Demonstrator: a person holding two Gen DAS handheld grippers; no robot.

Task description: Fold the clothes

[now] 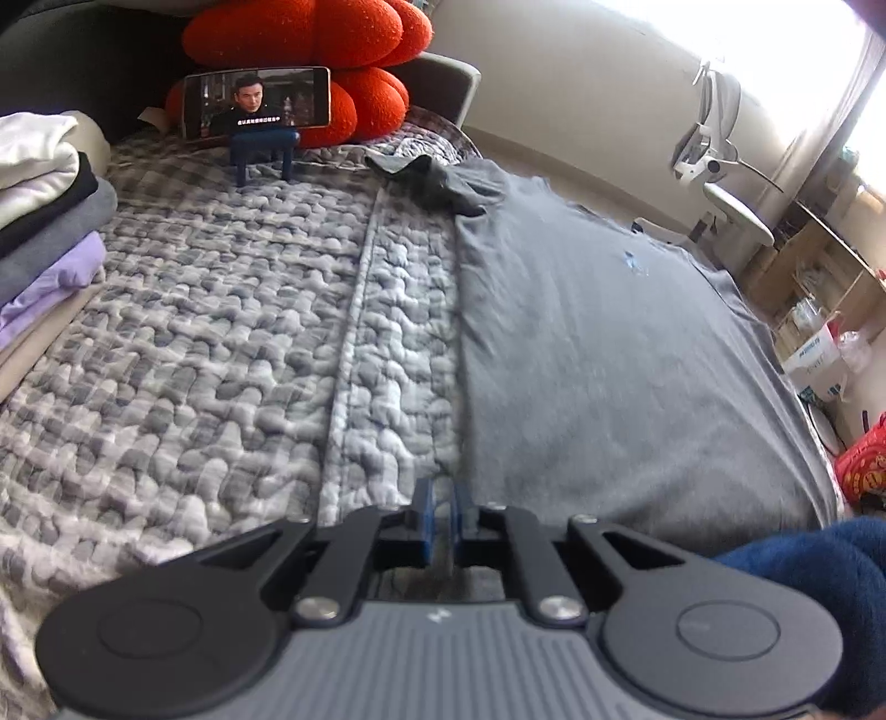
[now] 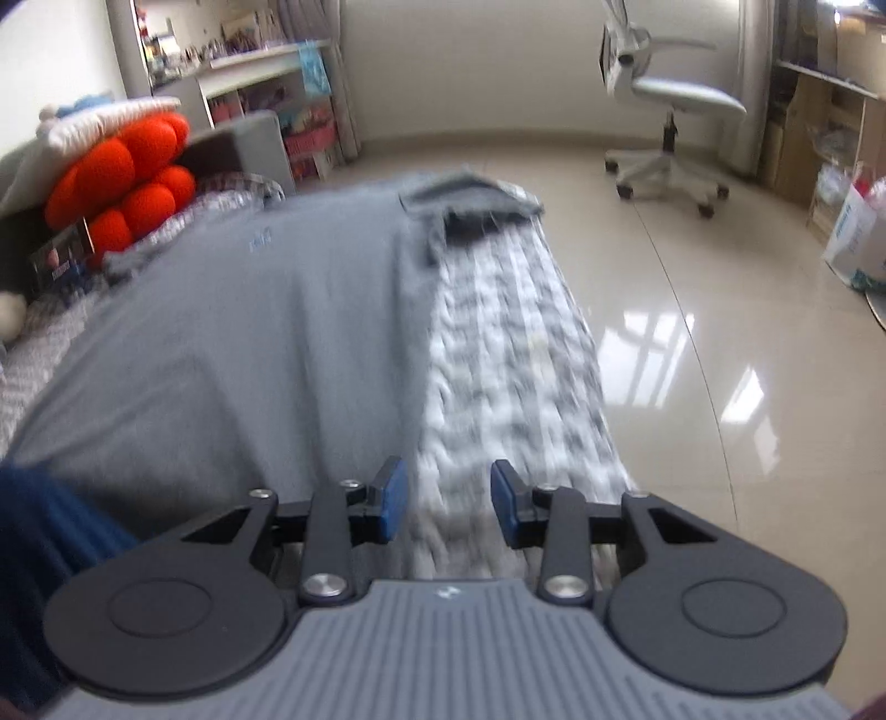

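A stack of folded clothes (image 1: 44, 221) sits done; the grey shirt (image 1: 609, 343) lies flat, unfolded. Left claw (image 1: 441, 509) nearly closed, empty; right claw (image 2: 449, 498) parted, empty.

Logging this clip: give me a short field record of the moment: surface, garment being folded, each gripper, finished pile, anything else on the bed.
surface: bed with a grey-and-white quilt
garment: grey T-shirt spread flat along the bed's edge, one sleeve bunched at the far end
left gripper: shut, nothing visibly between its pads, at the shirt's near hem
right gripper: open, empty, over the quilt beside the shirt
folded pile: stack of clothes on the far side of the bed
other: phone on a blue stand, orange cushion
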